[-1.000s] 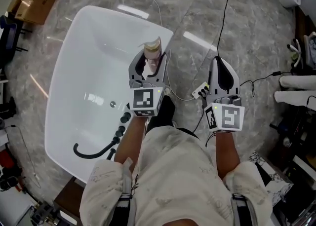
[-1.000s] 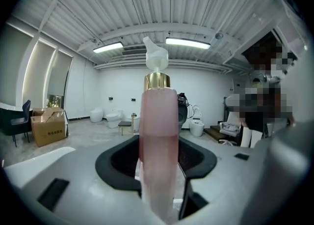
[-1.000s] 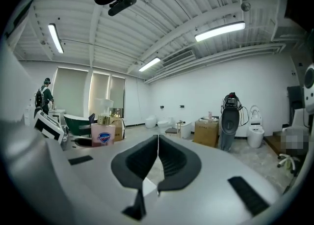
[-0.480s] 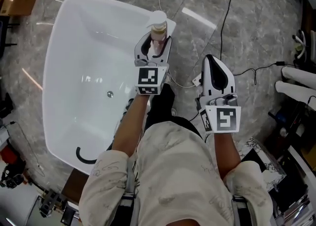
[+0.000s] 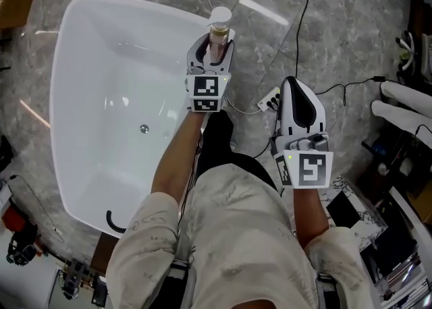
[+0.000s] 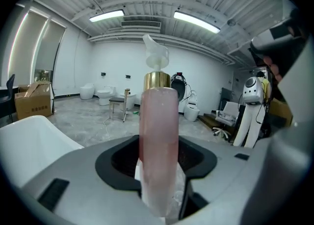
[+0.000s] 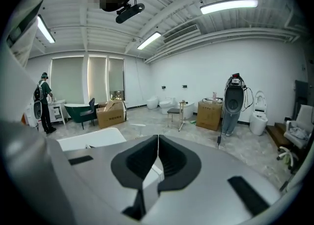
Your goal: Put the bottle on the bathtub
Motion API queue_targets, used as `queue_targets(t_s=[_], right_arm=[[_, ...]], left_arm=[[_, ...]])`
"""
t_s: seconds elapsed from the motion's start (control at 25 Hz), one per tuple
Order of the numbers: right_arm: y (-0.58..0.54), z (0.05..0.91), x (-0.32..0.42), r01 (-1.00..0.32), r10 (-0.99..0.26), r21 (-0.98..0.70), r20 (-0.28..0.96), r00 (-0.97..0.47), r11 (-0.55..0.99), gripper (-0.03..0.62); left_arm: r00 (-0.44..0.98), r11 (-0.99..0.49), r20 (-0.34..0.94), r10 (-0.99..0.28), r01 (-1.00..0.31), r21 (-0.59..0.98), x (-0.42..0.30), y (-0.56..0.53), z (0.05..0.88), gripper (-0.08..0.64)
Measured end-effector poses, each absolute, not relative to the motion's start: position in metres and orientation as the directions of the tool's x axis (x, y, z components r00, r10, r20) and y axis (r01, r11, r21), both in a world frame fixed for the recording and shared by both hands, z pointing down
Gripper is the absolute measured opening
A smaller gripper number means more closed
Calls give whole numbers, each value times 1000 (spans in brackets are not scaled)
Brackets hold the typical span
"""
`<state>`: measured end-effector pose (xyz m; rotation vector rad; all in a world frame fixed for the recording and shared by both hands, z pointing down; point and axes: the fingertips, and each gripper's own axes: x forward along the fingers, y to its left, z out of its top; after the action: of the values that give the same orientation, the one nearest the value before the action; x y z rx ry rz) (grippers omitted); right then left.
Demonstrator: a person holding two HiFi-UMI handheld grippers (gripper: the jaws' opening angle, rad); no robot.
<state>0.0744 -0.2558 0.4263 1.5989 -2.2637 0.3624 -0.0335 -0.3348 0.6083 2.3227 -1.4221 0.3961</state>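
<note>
My left gripper [image 5: 212,48] is shut on a pink pump bottle [image 5: 217,34] with a gold collar and white pump head, held upright over the far right corner of the white bathtub [image 5: 81,51]. In the left gripper view the bottle [image 6: 158,145] stands straight up between the jaws of that gripper [image 6: 159,170]. My right gripper [image 5: 297,95] hangs over the marble floor to the right of the tub, shut with nothing in it; its jaws meet in the right gripper view [image 7: 158,157].
A black hose [image 5: 116,223] lies on the tub's near rim. A white power strip [image 5: 270,102] and black cables lie on the floor between the grippers. Toilets, cardboard boxes [image 7: 110,113] and a standing person [image 7: 45,102] fill the room beyond.
My left gripper has carried the bottle farther forward, toward the tub's far right corner. The right gripper has stayed about where it was, shut.
</note>
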Motion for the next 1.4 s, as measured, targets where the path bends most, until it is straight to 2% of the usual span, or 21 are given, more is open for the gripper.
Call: queue_targets(t_s=[0.64,0.96,1.4], right_arm=[[-253,459,95,-947,-825,-10,488,-285,321,-11],[-251,463,94,-947,-825,-22,484,-290,320,-11],[-256,459,78,-941,-821,-22,481,-307,339,-11]], left_arm=[[429,-416,402,-809,-901,125,-17,-363,645,224],[478,-509,408,-778,-860,38,-14,-345,647,224],[492,-533,410,-768,-846,16,-23,-332,650,224]])
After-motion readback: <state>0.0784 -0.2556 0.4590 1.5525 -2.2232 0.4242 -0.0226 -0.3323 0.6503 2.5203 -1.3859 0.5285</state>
